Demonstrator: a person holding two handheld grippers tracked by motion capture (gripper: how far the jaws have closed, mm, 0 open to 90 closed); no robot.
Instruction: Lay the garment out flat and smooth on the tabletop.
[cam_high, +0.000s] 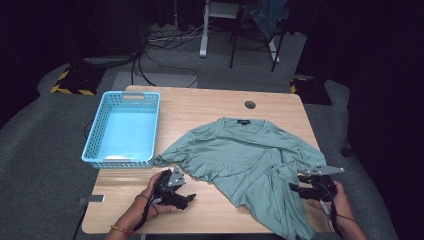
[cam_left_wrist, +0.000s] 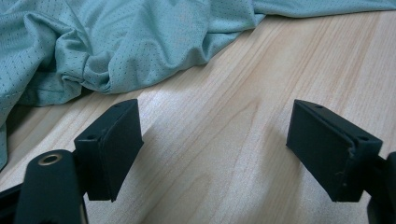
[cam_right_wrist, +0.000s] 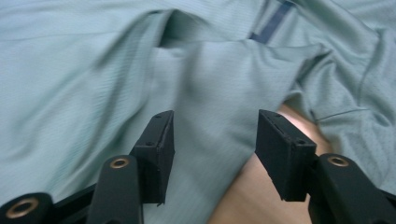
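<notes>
Here the left gripper (cam_left_wrist: 215, 149) gapes wide over bare table (cam_left_wrist: 243, 116), shirt (cam_left_wrist: 116, 42) hem beyond its fingertips; the right gripper (cam_right_wrist: 212, 149), half-parted and holding nothing, hovers at the shirt's edge.

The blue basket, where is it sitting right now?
In the high view the blue basket sits at the table's far left, just left of the green T-shirt's sleeve.

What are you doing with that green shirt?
A person is working on a green T-shirt spread on a wooden table, a gripper in each hand. The right gripper is at the shirt's crumpled side with its jaws open over the cloth, not pinching it. The left gripper rests open on bare wood near a sleeve. A blue basket waits beside it.
</notes>
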